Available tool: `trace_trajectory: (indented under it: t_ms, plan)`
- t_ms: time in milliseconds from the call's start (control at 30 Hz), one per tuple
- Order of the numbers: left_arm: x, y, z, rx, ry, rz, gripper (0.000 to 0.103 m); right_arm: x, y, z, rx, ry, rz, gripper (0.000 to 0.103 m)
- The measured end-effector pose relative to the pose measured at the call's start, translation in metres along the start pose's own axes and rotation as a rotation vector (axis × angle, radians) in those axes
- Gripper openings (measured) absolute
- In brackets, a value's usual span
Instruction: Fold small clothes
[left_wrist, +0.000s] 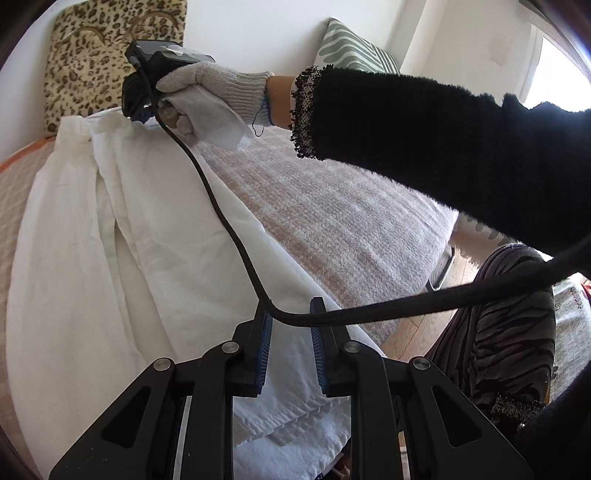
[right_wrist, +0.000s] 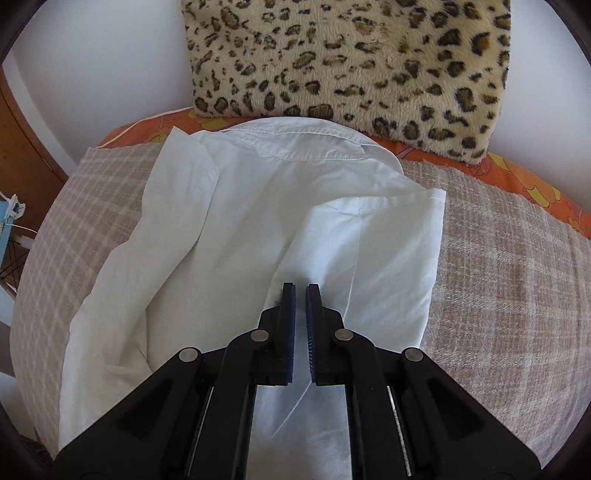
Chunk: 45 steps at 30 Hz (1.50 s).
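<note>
White shirt (right_wrist: 258, 221) lies on the bed blanket (right_wrist: 498, 277), sides partly folded in, cross-folds left. Left gripper (left_wrist: 291, 332) at 6 o'clock: slightly apart over the hem, grip unclear. Right gripper (right_wrist: 301, 295) pinched closed, probably on fabric.

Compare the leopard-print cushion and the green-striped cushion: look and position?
Pattern: the leopard-print cushion is tan plush with dark spots; the green-striped cushion has sage green and white bands.

Position: the leopard-print cushion stands just behind the white shirt; the green-striped cushion sits further along the wall, clear of the shirt.

Visibility: the leopard-print cushion shows in both views; the green-striped cushion only in the left wrist view, partly hidden by the sleeve.

Shared: both lean against the white wall.
</note>
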<state>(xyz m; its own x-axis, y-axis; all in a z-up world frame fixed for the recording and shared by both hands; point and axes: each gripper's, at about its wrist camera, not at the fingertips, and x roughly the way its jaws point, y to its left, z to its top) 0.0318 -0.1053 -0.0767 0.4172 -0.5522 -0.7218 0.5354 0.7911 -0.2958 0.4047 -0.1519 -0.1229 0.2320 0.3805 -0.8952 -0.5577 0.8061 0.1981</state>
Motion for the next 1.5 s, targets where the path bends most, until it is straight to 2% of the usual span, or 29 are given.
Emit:
trace_trajectory:
  t_ms: [67,133,267,333,367,433,567,700,767,900,1000,1100,1267,1367,1433,1500]
  plan:
    - [-0.003,0.0,-0.002,-0.001,-0.001,0.004,0.019,-0.001,0.002,0.0,0.01,-0.004,-0.008,0.006]
    - [-0.006,-0.001,-0.003,-0.002,-0.001,0.004,0.026,-0.01,-0.002,0.0,0.044,-0.004,0.006,0.007]
    - [-0.018,-0.005,-0.004,0.013,-0.016,0.003,0.027,-0.052,-0.011,-0.009,0.067,-0.056,0.016,0.01]
    - [-0.027,-0.007,-0.006,0.029,-0.03,0.008,0.037,-0.079,-0.018,-0.018,0.107,-0.083,0.058,0.016]
    - [-0.033,-0.007,-0.008,0.033,-0.04,0.012,0.039,-0.094,-0.022,-0.025,0.121,-0.1,0.071,0.021]
    - [-0.043,-0.007,-0.012,0.045,-0.052,0.027,0.042,-0.122,-0.026,-0.038,0.14,-0.127,0.085,0.024]
    - [-0.06,-0.008,-0.028,0.082,-0.065,0.062,0.042,-0.177,-0.027,-0.076,0.171,-0.156,0.157,0.024]
    - [-0.084,0.005,-0.033,0.075,-0.094,0.091,0.042,-0.216,-0.001,-0.129,0.125,-0.153,0.175,0.024]
    - [-0.099,0.018,-0.033,0.055,-0.115,0.132,0.043,-0.223,0.017,-0.159,0.098,-0.139,0.172,0.024]
    - [-0.12,0.064,-0.031,-0.001,-0.136,0.256,0.043,-0.21,0.049,-0.21,0.057,-0.071,0.18,0.024]
    - [-0.113,0.098,-0.032,-0.048,-0.074,0.341,0.043,-0.196,0.069,-0.244,0.033,-0.023,0.199,0.024]
    - [-0.1,0.115,-0.035,-0.065,-0.021,0.358,0.043,-0.187,0.083,-0.27,0.018,0.02,0.2,0.024]
    - [-0.083,0.133,-0.04,-0.176,0.044,0.287,0.043,-0.182,0.086,-0.293,0.065,0.046,0.248,0.024]
    - [-0.084,0.14,-0.041,-0.237,0.04,0.249,0.043,-0.193,0.088,-0.298,0.073,0.049,0.304,0.024]
    - [-0.091,0.138,-0.049,-0.285,0.034,0.209,0.043,-0.203,0.091,-0.3,0.06,0.033,0.306,0.024]
    - [-0.091,0.141,-0.054,-0.33,0.038,0.175,0.043,-0.21,0.1,-0.303,0.022,0.024,0.291,0.035]
